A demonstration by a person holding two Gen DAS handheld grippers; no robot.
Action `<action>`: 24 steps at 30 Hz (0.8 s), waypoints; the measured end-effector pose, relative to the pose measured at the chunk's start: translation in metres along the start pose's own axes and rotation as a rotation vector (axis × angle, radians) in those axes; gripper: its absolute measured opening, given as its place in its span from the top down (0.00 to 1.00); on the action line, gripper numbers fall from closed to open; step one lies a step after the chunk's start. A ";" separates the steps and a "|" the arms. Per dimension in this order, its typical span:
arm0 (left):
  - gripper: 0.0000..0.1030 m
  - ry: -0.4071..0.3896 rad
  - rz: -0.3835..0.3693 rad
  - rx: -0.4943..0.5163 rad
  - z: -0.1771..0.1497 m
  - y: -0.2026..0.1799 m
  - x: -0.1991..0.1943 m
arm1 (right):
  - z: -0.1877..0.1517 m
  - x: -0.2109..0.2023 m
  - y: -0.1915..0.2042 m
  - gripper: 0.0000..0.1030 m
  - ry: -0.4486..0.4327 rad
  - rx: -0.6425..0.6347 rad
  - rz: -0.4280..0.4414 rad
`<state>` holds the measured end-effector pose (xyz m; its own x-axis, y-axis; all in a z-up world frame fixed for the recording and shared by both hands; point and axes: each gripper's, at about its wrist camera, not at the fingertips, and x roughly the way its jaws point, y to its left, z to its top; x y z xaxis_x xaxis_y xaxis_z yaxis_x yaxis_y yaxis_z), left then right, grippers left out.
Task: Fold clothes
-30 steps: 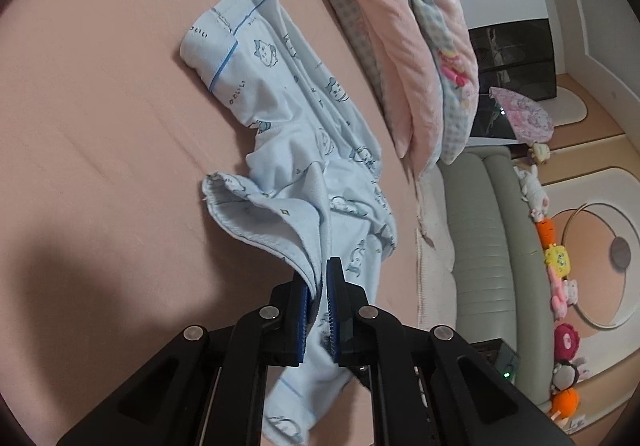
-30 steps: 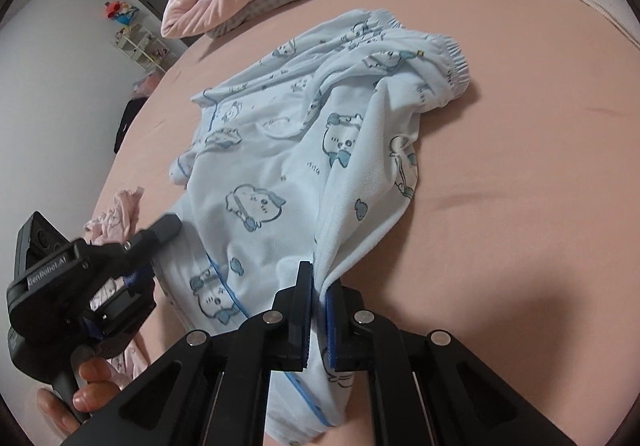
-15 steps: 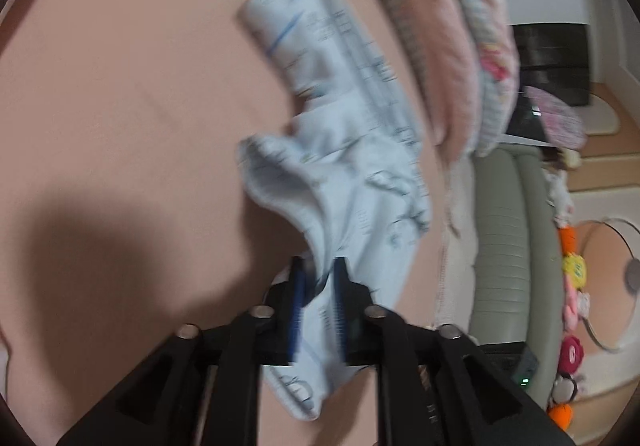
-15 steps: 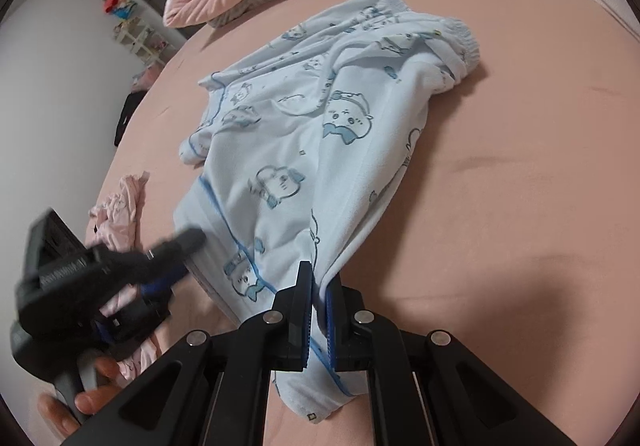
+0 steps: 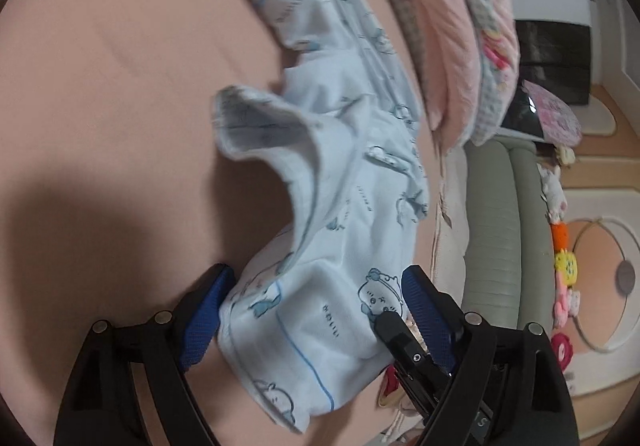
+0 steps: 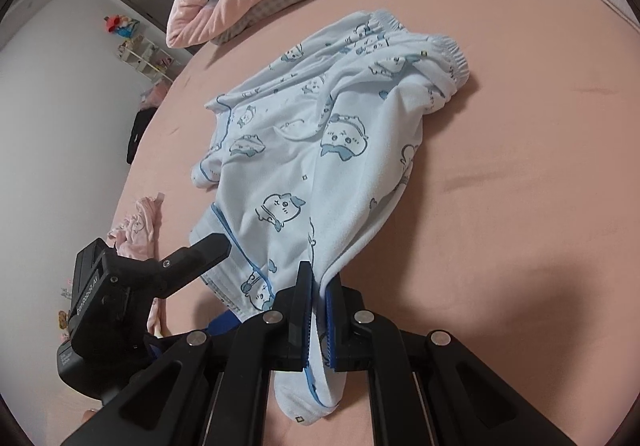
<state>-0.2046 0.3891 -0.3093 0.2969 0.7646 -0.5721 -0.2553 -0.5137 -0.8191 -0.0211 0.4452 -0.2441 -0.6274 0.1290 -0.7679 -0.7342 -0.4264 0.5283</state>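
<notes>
Pajama pants on pink bed; right gripper clamped on hem, left gripper spread wide.

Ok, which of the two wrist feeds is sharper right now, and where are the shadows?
Left wrist view: motion-smeared, the pyjama pants and pink quilt streaked, a broad dark shadow on the pink bedsheet at left. Right wrist view: crisp, cartoon prints legible, strong fisheye bending at the edges, a soft shadow on the sheet at lower right.

Two close wrist views, opposite sides, shared pajama pants.
</notes>
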 end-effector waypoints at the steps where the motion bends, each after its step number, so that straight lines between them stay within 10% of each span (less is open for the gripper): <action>1: 0.18 -0.012 0.004 0.021 -0.001 -0.002 0.001 | 0.000 -0.002 0.000 0.96 -0.005 0.002 0.004; 5: 0.26 -0.055 0.016 0.103 -0.004 -0.010 0.007 | 0.003 -0.008 -0.002 0.96 -0.017 0.015 0.023; 10: 0.86 -0.031 0.073 0.115 -0.007 -0.003 0.022 | 0.006 -0.014 -0.005 0.96 -0.018 0.020 0.027; 15: 0.89 -0.025 0.029 0.091 -0.004 -0.003 0.018 | 0.006 -0.011 -0.014 0.94 -0.005 0.046 0.027; 17: 0.89 -0.035 0.025 0.117 -0.003 -0.009 0.013 | 0.005 -0.008 -0.022 0.80 0.003 0.075 0.030; 19: 0.89 -0.038 0.026 0.137 -0.003 -0.013 0.012 | 0.002 -0.001 -0.032 0.33 0.037 0.118 0.033; 24: 0.89 -0.042 0.029 0.184 -0.003 -0.024 0.011 | -0.010 0.009 -0.051 0.31 0.068 0.199 0.106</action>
<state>-0.1930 0.4082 -0.2961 0.2496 0.7680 -0.5898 -0.4280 -0.4589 -0.7786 0.0132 0.4598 -0.2820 -0.6895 0.0294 -0.7237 -0.7064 -0.2481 0.6629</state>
